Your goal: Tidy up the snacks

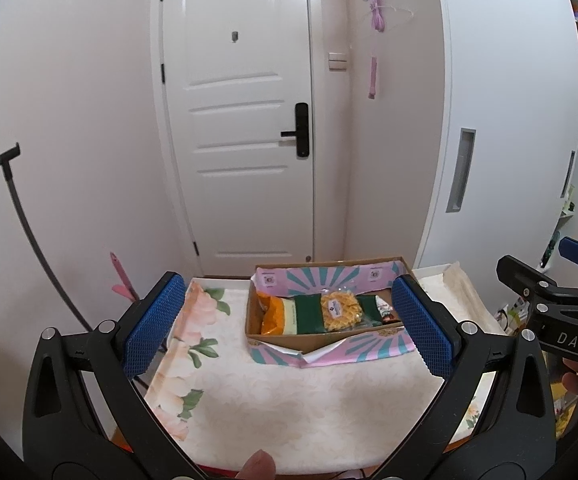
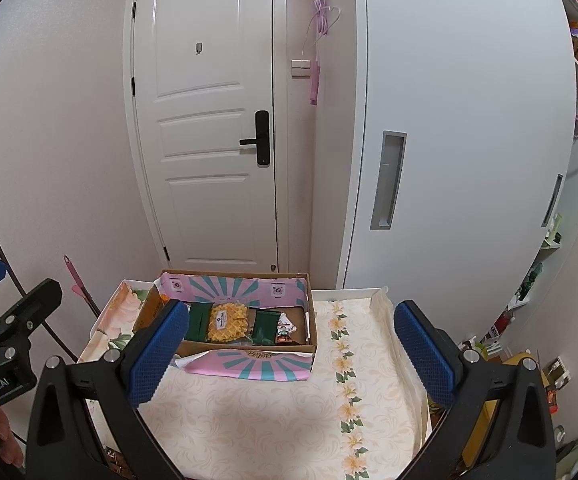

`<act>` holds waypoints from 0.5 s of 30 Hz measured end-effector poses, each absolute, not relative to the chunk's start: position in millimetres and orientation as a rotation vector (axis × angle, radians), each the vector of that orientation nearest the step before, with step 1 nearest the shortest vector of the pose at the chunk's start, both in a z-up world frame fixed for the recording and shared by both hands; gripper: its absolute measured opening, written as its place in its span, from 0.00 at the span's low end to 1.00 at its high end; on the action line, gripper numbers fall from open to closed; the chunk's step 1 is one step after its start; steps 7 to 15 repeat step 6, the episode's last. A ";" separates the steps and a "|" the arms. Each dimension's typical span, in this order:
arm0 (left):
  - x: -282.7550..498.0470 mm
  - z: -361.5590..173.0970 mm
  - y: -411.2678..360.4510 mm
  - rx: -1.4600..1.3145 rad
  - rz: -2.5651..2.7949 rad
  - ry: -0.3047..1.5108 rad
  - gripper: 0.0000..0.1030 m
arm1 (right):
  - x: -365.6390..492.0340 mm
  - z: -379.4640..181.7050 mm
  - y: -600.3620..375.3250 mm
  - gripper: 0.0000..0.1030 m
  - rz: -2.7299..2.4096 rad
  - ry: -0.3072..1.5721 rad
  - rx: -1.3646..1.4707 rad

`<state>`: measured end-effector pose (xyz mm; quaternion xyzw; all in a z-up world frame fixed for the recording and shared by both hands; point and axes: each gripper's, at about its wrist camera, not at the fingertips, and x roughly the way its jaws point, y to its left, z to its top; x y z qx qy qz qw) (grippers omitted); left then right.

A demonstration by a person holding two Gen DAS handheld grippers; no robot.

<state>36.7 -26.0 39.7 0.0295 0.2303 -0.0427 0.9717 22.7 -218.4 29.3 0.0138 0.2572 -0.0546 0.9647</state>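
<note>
— What's around you?

— A bench (image 1: 289, 400) under a flowered cloth, a white door (image 1: 241, 120) behind it, and a white cupboard (image 2: 469, 140) to the right.

— And the snacks?

— In a cardboard box (image 1: 325, 344) at the far side of the bench: a yellow packet (image 1: 339, 310) between green packets (image 2: 266, 326).

— Your tools?

— My left tool (image 1: 289, 328) and right tool (image 2: 291, 354) both gape wide, gripping nothing (each hangs over the cloth). Only the right view shows the cloth's daisy stripe (image 2: 347, 380); only the left shows an orange bag (image 1: 273, 316).
</note>
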 end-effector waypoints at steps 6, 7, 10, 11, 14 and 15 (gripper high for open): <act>39.3 38.5 -25.2 0.056 -0.076 0.468 1.00 | 25.2 27.4 -219.3 0.99 -0.102 0.529 0.035; 39.3 38.5 -25.2 0.056 -0.076 0.468 1.00 | 25.2 27.4 -219.3 0.99 -0.102 0.529 0.035; 39.3 38.5 -25.2 0.056 -0.076 0.468 1.00 | 25.2 27.4 -219.3 0.99 -0.102 0.529 0.035; 39.3 38.5 -25.2 0.056 -0.076 0.468 1.00 | 25.2 27.4 -219.3 0.99 -0.102 0.529 0.035; 39.3 38.5 -25.2 0.056 -0.076 0.468 1.00 | 25.2 27.4 -219.3 0.99 -0.102 0.529 0.035; 39.3 38.5 -25.2 0.056 -0.076 0.468 1.00 | 25.2 27.4 -219.3 0.99 -0.102 0.529 0.035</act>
